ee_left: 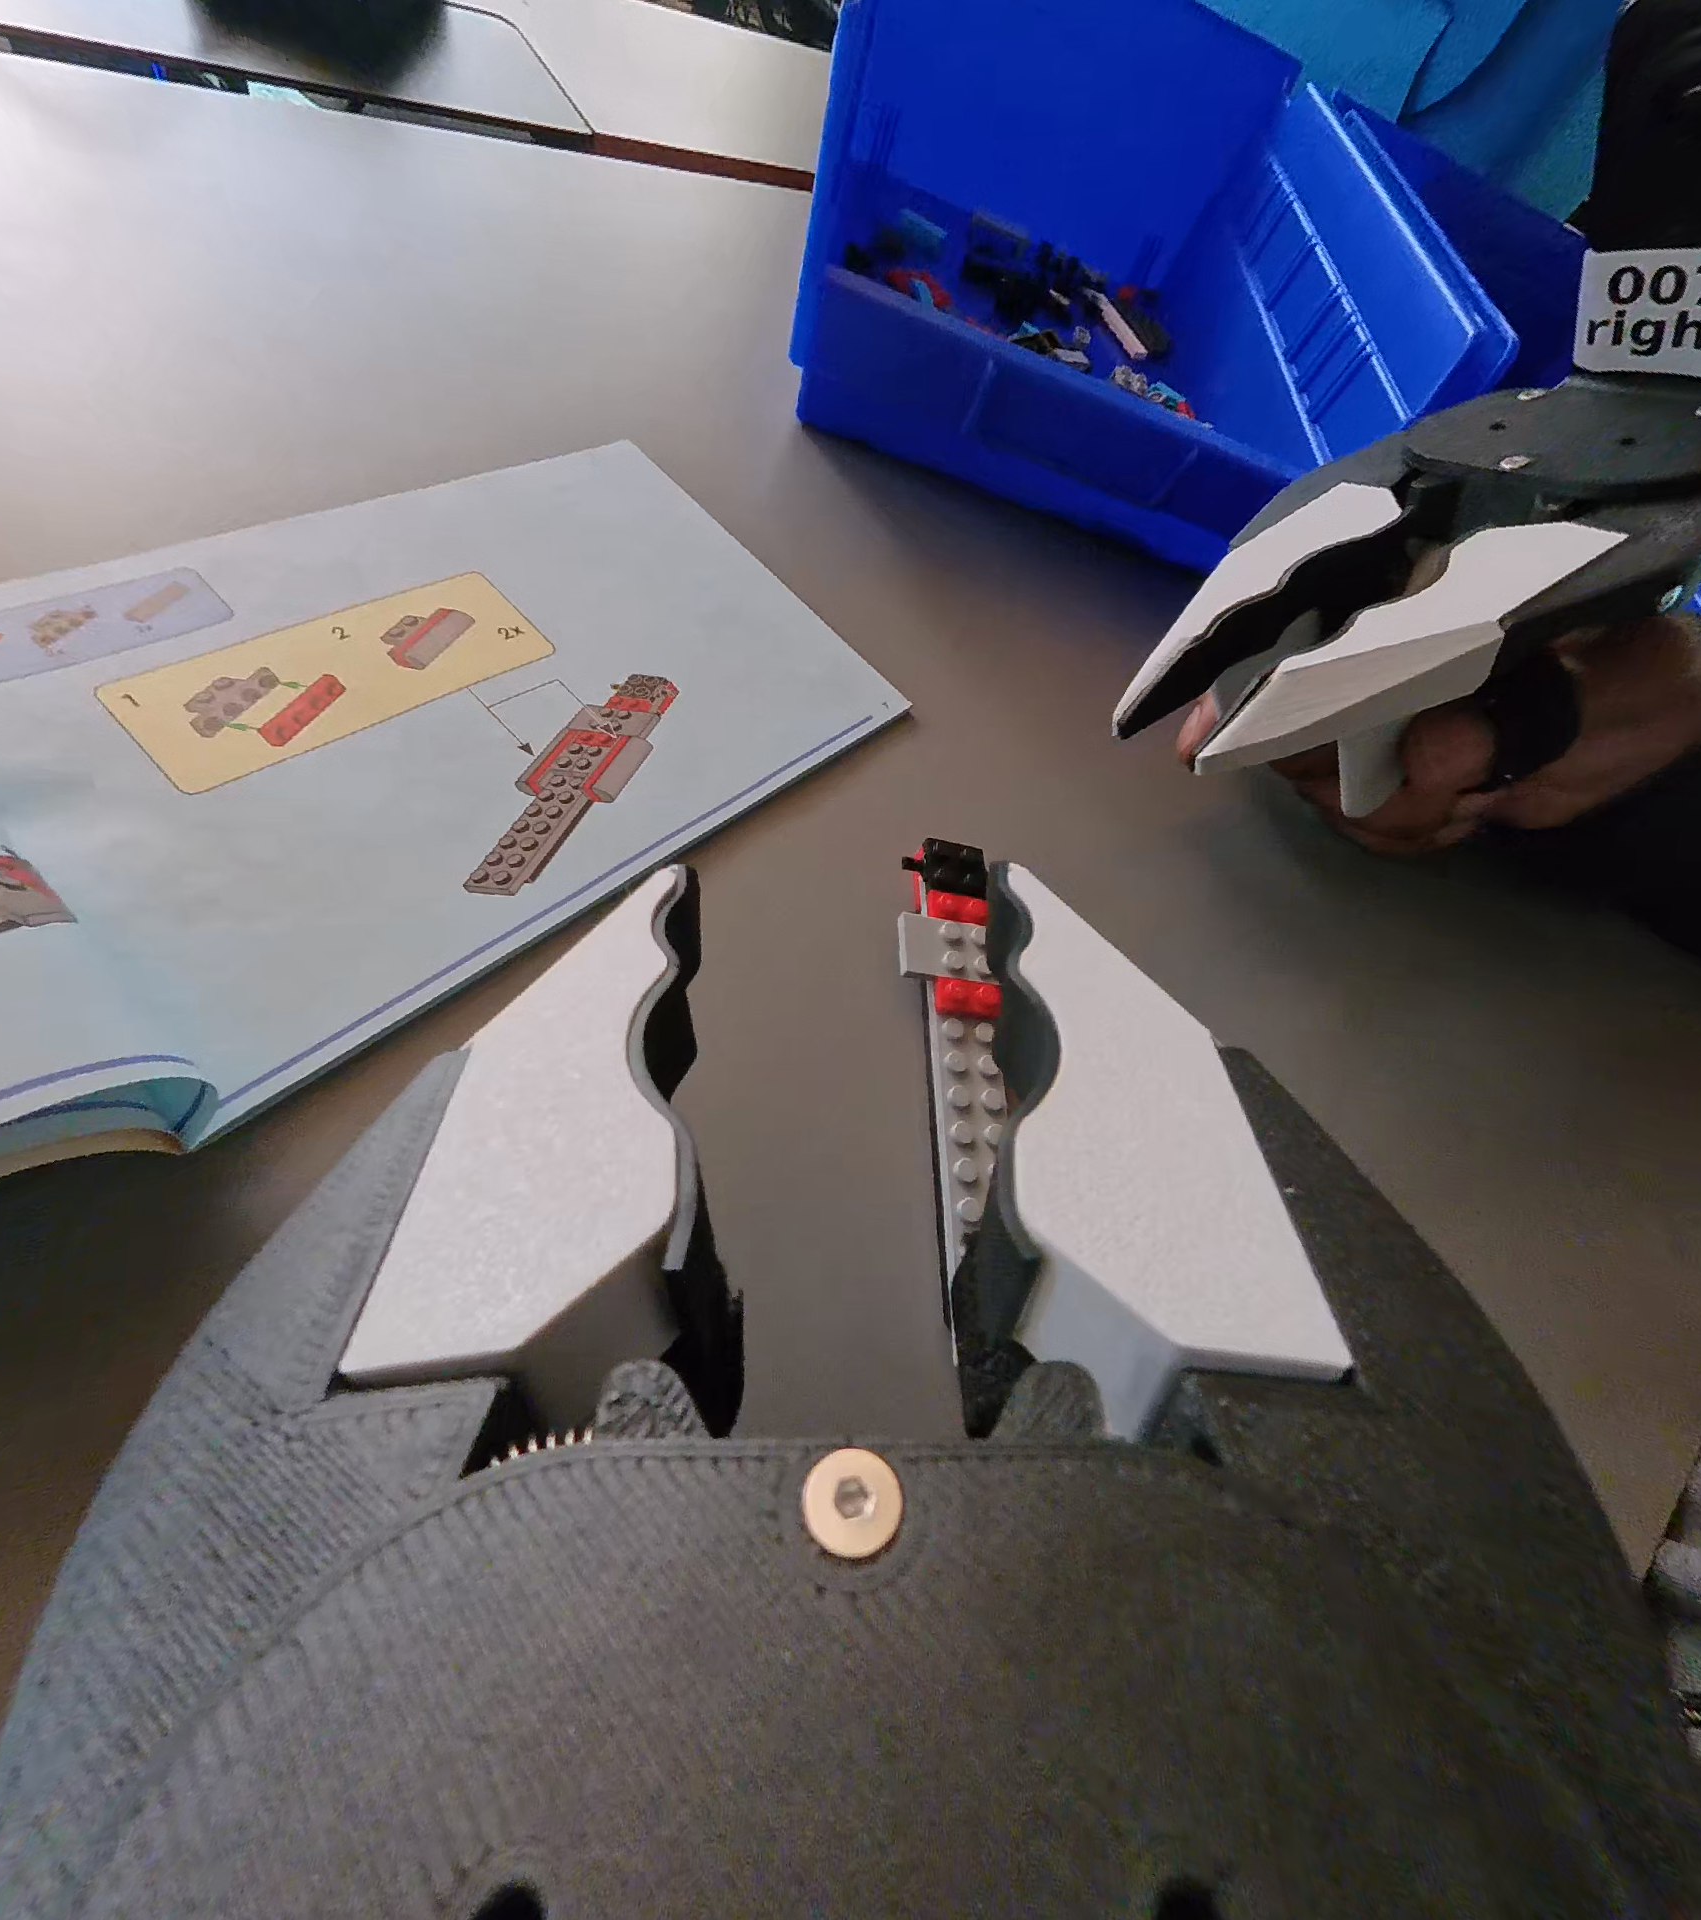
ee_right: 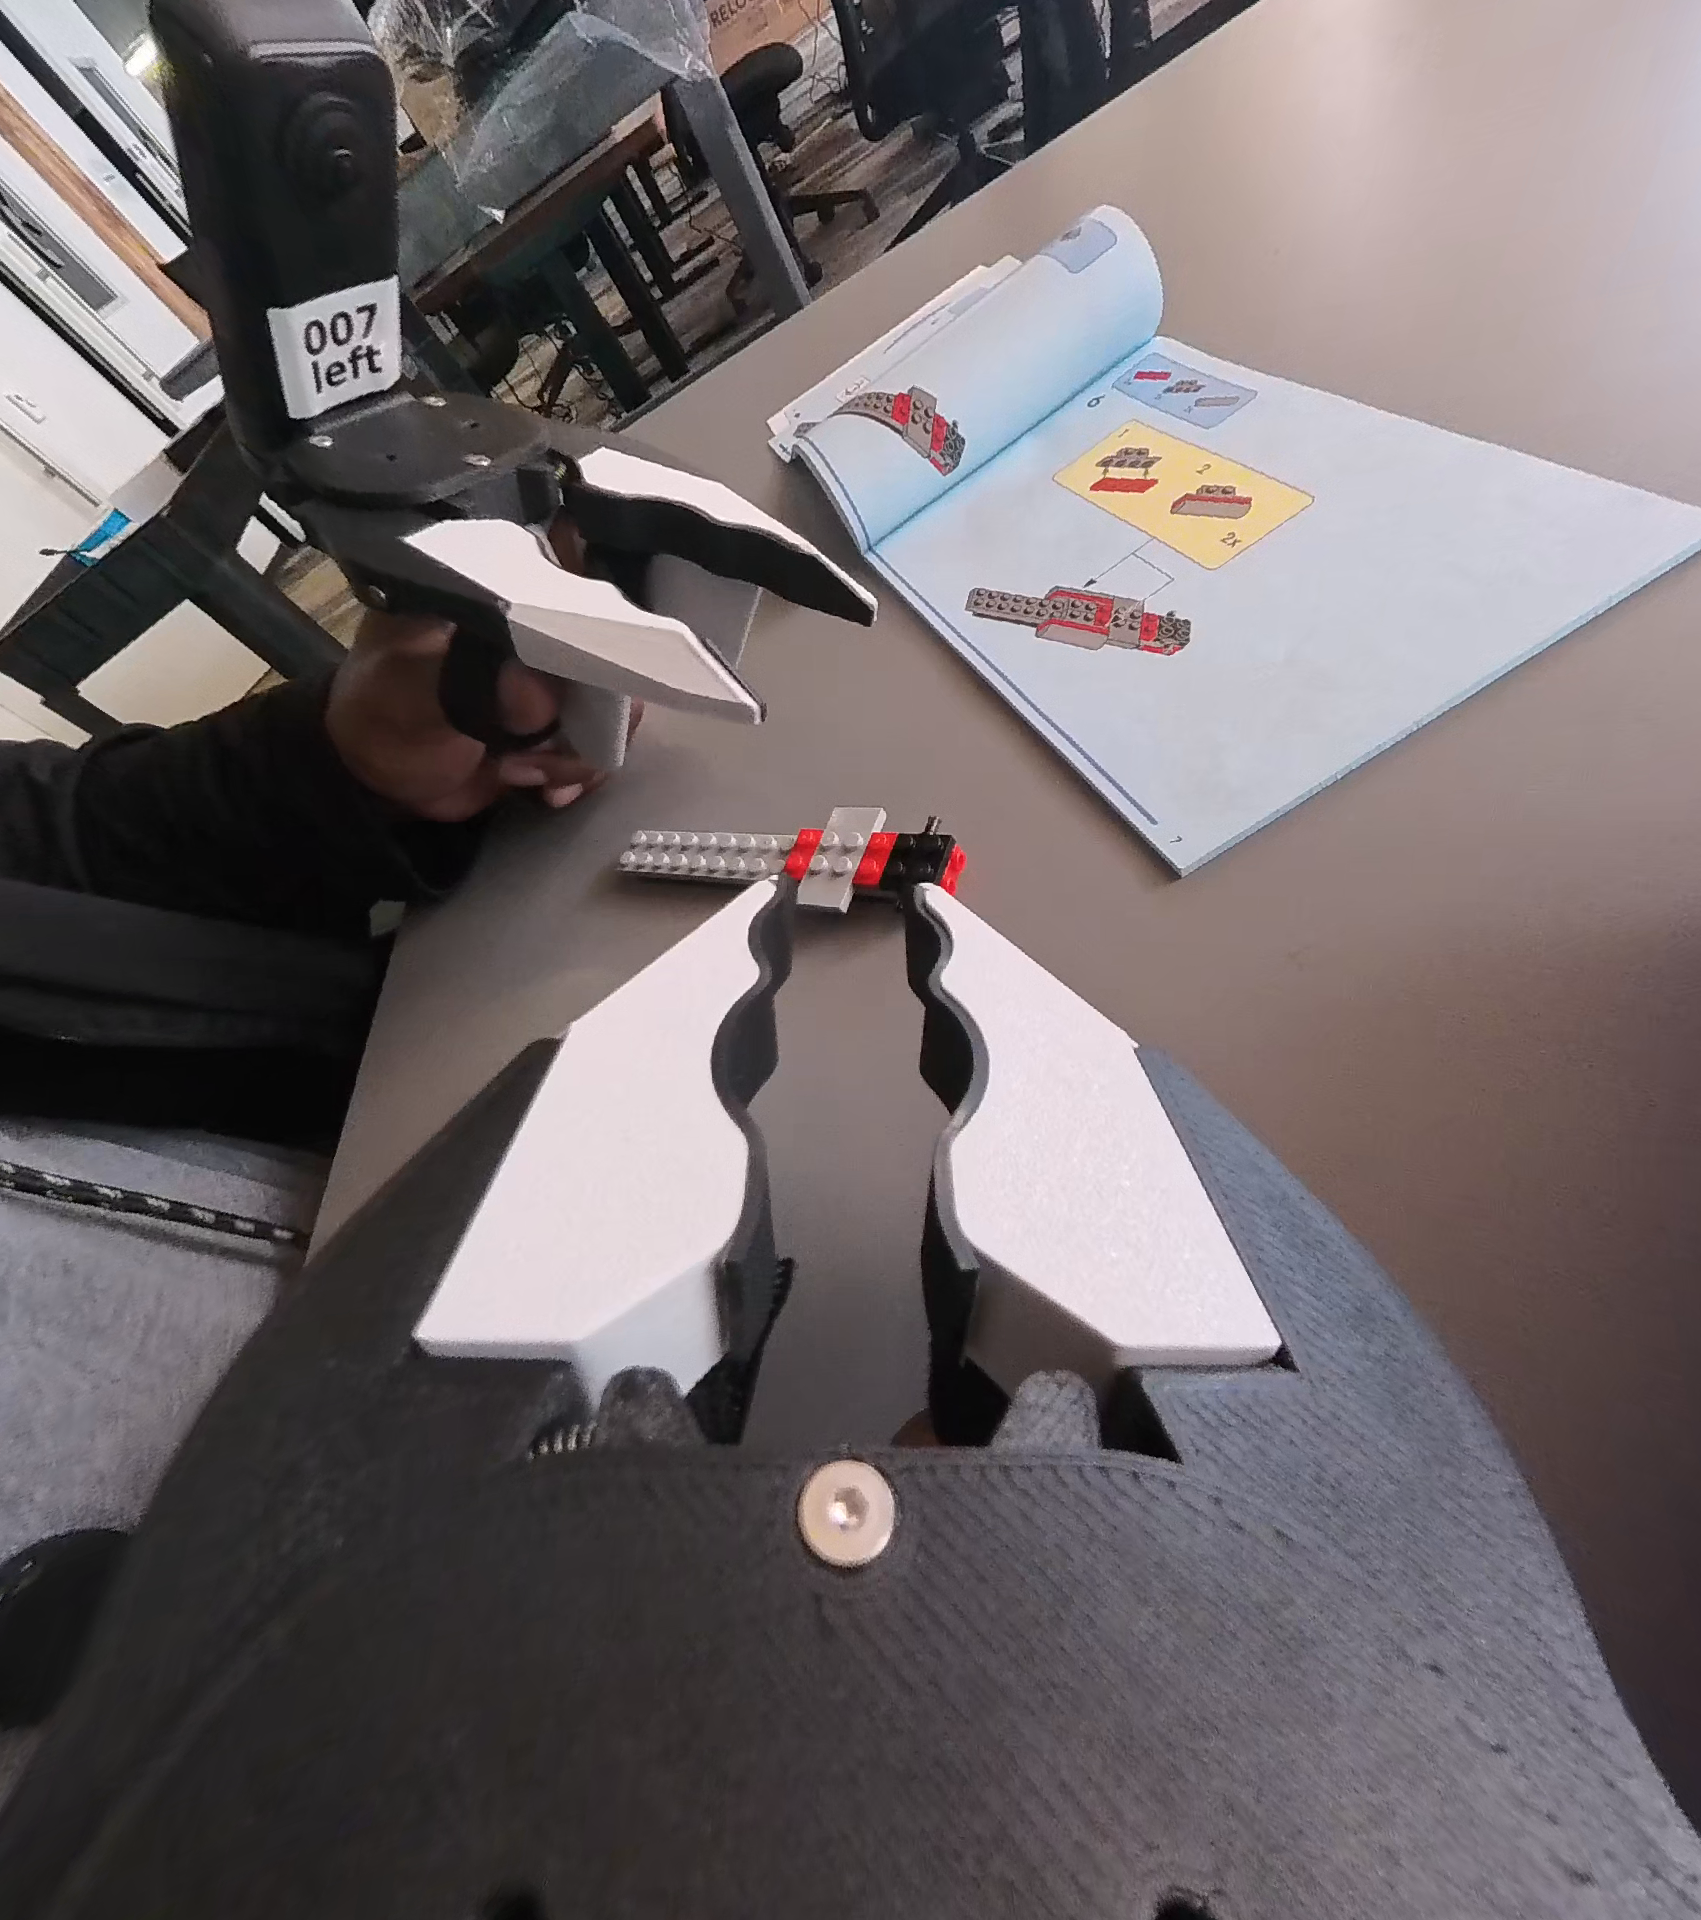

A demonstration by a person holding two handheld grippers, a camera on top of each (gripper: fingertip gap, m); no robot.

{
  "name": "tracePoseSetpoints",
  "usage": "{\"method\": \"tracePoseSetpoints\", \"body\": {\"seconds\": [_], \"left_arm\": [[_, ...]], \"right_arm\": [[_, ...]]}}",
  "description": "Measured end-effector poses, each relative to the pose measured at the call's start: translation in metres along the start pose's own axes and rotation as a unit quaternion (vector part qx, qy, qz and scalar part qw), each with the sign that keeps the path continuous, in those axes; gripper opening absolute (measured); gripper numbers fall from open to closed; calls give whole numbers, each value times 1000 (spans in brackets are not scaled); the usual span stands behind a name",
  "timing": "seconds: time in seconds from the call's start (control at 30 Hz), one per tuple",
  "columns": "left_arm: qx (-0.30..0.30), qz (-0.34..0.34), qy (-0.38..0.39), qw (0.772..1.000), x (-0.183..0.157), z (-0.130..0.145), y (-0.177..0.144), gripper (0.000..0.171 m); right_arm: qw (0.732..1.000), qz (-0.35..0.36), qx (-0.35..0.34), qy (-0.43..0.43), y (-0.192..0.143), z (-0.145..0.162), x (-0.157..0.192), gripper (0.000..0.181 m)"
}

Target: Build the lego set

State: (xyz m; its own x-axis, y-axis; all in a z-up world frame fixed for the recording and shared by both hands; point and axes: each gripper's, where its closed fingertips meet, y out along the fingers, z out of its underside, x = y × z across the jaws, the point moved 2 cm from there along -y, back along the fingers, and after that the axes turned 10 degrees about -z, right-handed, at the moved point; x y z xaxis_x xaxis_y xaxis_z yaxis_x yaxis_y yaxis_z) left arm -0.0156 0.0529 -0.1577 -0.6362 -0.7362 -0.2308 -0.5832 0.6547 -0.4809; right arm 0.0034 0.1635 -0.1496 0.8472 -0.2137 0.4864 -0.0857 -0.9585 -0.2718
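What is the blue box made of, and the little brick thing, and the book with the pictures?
The blue bin looks like hard, slightly glossy moulded plastic. The brick model looks like shiny hard plastic too: sharp edges, round studs. The instruction booklet seems to be smooth printed paper, since its pages curl at the fold.

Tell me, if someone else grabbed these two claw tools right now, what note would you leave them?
Left gripper: open, empty, low beside the lego build.
Right gripper: open, empty, tips just short of the build.
The build lies flat on the table: long grey plate, red bricks, grey crosspiece, black bricks at one end.
Instruction booklet lies open beyond it.
Spare pieces sit in the blue bin.
Left: more pieces, following the booklet.
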Motion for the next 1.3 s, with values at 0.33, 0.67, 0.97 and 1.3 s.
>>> {"method": "tracePoseSetpoints", "body": {"seconds": [0.33,0.67,0.97,1.3], "left_arm": [[2,-5,-7,1000,2,-1,2,53],[-5,-28,-8,1000,7,-3,2,53],[-36,6,-15,999,-1,-23,5,52],[176,73,245,951,-115,-157,157,46]], "right_arm": [[1000,-8,6,1,2,1,2,22],[1000,-23,8,1,2,2,5,22],[999,-34,14,-6,2,4,9,21],[997,-19,48,-62,8,11,18,21]]}}
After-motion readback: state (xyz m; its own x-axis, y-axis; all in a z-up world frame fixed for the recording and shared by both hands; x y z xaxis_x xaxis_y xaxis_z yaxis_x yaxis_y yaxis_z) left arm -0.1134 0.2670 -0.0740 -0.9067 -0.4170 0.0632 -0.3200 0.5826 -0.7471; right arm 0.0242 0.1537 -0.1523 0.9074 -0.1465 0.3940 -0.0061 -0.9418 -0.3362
